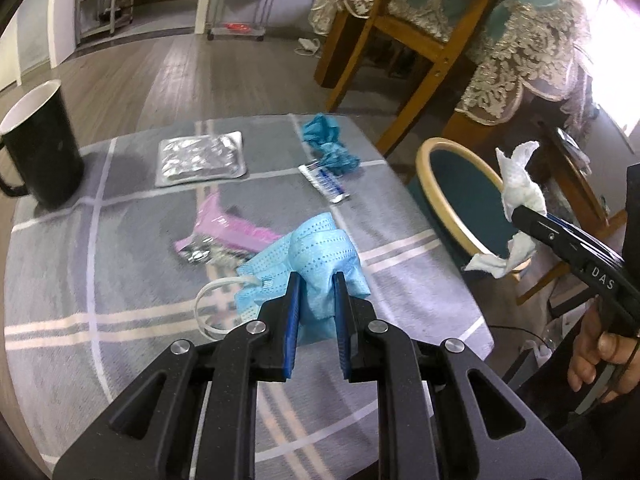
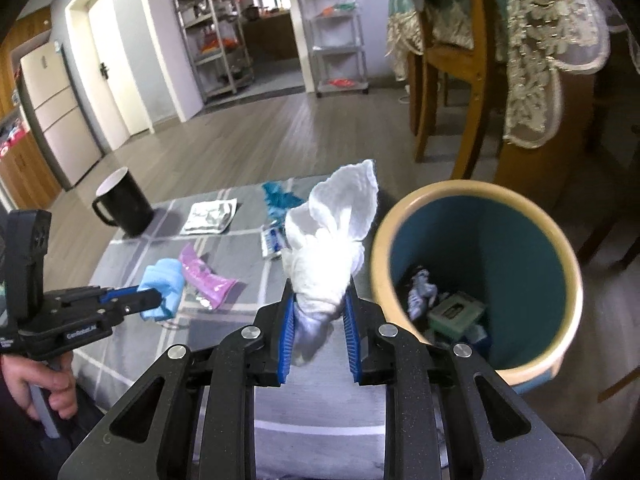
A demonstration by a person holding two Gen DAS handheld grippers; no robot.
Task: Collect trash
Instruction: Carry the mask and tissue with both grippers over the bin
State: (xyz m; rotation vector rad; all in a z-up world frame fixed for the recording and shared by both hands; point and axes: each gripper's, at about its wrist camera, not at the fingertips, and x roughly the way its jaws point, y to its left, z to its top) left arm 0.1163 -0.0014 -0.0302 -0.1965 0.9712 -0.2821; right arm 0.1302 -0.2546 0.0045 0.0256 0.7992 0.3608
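Note:
My left gripper [image 1: 317, 280] is shut on a light blue face mask [image 1: 320, 252] and holds it just above the grey checked table [image 1: 120, 280]; it also shows in the right wrist view [image 2: 160, 300] with the mask [image 2: 166, 276]. My right gripper [image 2: 319, 300] is shut on a crumpled white tissue [image 2: 332, 236], held over the table edge beside the teal bin [image 2: 480, 240] with a cream rim. The bin holds several scraps. The right gripper [image 1: 520, 216] and tissue [image 1: 520, 184] also show over the bin [image 1: 452, 184] in the left wrist view.
On the table lie a pink wrapper [image 1: 228, 228], a silver blister pack [image 1: 200, 158], a small white tube [image 1: 324, 182], a crumpled teal wrapper [image 1: 328, 144] and a black mug [image 1: 40, 144]. Wooden chairs [image 1: 400, 28] and a lace-covered table [image 1: 520, 52] stand behind.

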